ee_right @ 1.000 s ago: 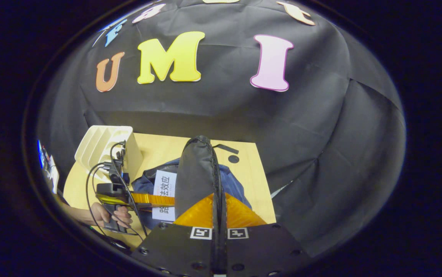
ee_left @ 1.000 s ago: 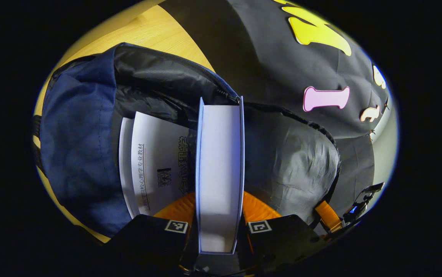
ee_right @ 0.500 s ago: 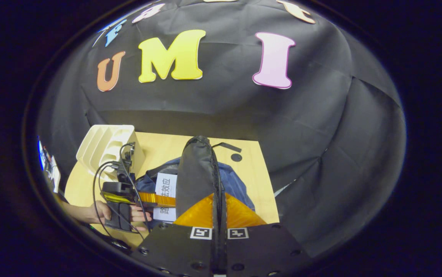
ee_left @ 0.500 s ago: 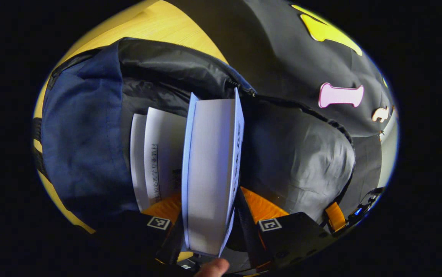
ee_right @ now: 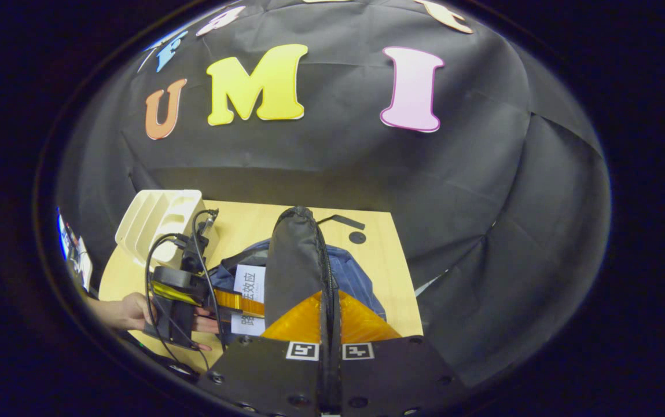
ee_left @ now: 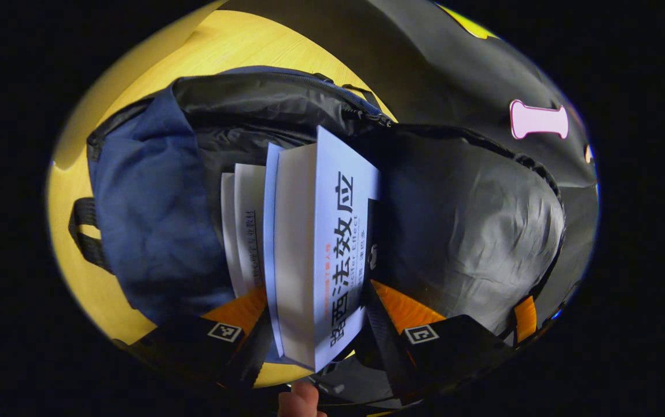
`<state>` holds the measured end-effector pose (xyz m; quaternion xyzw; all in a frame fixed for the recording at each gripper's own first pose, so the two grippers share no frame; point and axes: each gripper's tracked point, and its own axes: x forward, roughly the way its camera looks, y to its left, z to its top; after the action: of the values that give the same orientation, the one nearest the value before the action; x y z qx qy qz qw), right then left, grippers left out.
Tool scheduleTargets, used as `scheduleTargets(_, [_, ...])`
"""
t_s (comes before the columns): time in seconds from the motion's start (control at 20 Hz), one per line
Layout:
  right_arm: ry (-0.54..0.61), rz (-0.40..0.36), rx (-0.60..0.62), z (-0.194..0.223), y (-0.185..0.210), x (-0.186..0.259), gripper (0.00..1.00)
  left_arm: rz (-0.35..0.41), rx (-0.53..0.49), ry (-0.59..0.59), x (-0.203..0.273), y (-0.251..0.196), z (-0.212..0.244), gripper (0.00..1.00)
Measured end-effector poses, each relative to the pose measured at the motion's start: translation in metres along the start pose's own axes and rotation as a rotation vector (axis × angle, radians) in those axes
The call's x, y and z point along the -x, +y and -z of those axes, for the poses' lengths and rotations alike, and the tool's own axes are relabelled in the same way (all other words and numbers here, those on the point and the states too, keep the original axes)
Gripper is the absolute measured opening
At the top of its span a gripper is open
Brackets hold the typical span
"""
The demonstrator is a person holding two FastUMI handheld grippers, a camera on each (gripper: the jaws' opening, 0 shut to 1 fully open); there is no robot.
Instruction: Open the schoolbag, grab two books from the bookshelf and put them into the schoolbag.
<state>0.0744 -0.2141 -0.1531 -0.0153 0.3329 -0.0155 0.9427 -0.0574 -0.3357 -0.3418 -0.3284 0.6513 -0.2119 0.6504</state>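
Note:
The navy schoolbag [ee_left: 147,202] lies open on the table, its black lining showing. One white book [ee_left: 242,226] stands inside it. A second, pale-covered book [ee_left: 332,243] leans tilted in the bag's mouth, between the spread fingers of my left gripper [ee_left: 316,289], which is open and no longer clamps it. In the right gripper view, my right gripper [ee_right: 327,307] is shut on the bag's black flap [ee_right: 294,260] and holds it up. Below the flap I see the bag [ee_right: 352,272], the pale book [ee_right: 248,284] and the left gripper [ee_right: 234,301] with a hand [ee_right: 129,310] on it.
The white bookshelf rack [ee_right: 158,220] stands at the table's far left corner. The wooden table [ee_right: 378,255] ends close to the right of the bag, with the black booth wall behind it. A fingertip [ee_left: 297,399] shows at the bottom of the left gripper view.
The left gripper's fingers have spread apart and let go of the pale book, which has tipped sideways and now shows its cover. The right gripper still holds the flap up.

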Motion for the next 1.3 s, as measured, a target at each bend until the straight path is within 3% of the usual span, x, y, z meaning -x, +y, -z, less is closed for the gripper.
scheduleTargets(0.2, [-0.001, -0.009, -0.008, 0.002, 0.005, 0.0, 0.0, -0.104, -0.082, -0.044, 0.027, 0.013, -0.009, 0.87])
scheduleTargets(0.3, [-0.002, -0.02, -0.017, 0.003, 0.012, -0.001, 0.03, -0.155, -0.15, -0.082, 0.046, 0.018, -0.014, 0.87])
scheduleTargets(0.5, [-0.011, -0.043, -0.03, 0.002, 0.027, -0.002, 0.0, -0.277, -0.288, -0.115, 0.087, 0.028, -0.02, 0.87])
scheduleTargets(0.85, [-0.024, -0.086, -0.041, 0.012, 0.065, 0.004, 0.0, -0.432, -0.42, -0.081, 0.161, 0.055, -0.005, 0.87])
scheduleTargets(1.0, [-0.029, -0.095, -0.046, 0.015, 0.084, 0.004, 0.0, -0.501, -0.449, -0.163, 0.197, 0.069, -0.015, 0.86])
scheduleTargets(1.15, [-0.026, -0.104, -0.067, 0.022, 0.103, 0.005, 0.0, -0.604, -0.55, -0.269, 0.242, 0.079, -0.027, 0.86])
scheduleTargets(1.3, [-0.014, -0.124, -0.07, 0.027, 0.126, 0.006, 0.05, -0.641, -0.598, -0.412, 0.286, 0.077, -0.042, 0.86])
